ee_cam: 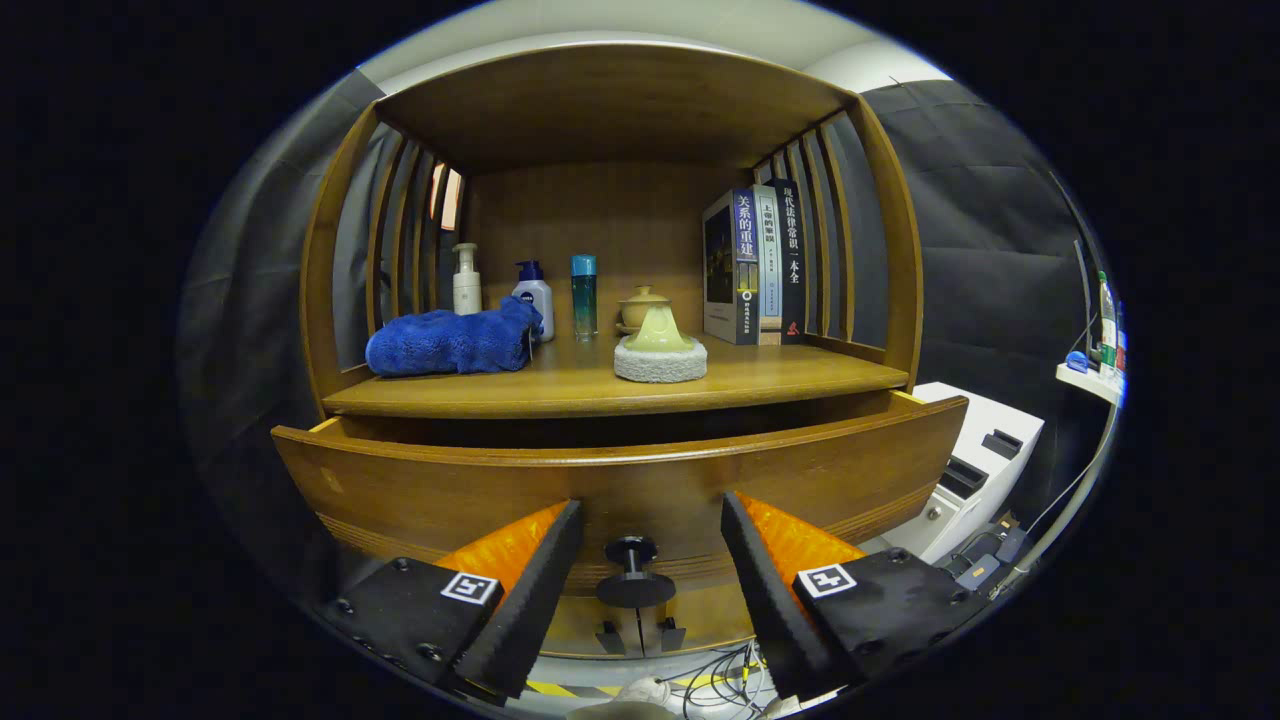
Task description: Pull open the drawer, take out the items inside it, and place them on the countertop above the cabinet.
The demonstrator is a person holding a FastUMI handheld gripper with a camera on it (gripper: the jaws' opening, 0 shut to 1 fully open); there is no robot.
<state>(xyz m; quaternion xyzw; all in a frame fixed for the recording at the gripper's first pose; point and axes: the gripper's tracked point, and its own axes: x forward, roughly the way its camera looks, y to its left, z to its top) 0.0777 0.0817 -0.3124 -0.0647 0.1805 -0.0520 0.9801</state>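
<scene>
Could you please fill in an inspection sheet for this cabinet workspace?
Surface: wooden countertop, partly bare.
Job's things: drawer slightly open, contents hidden; knob between the fingers, untouched.
Clutter: blue towel, three bottles, teapot, sponge, books.
Gripper: open, fingers either side of the knob.
Cables: loose wires on the floor.
Surroundings: white unit to the right of the cabinet.

The gripper [650, 520] had two wedge fingers [545, 580] set apart, dark screwed blocks, and square checker tags [470, 587].

books [757, 265], white box [975, 470], floor cables [722, 685]
</scene>
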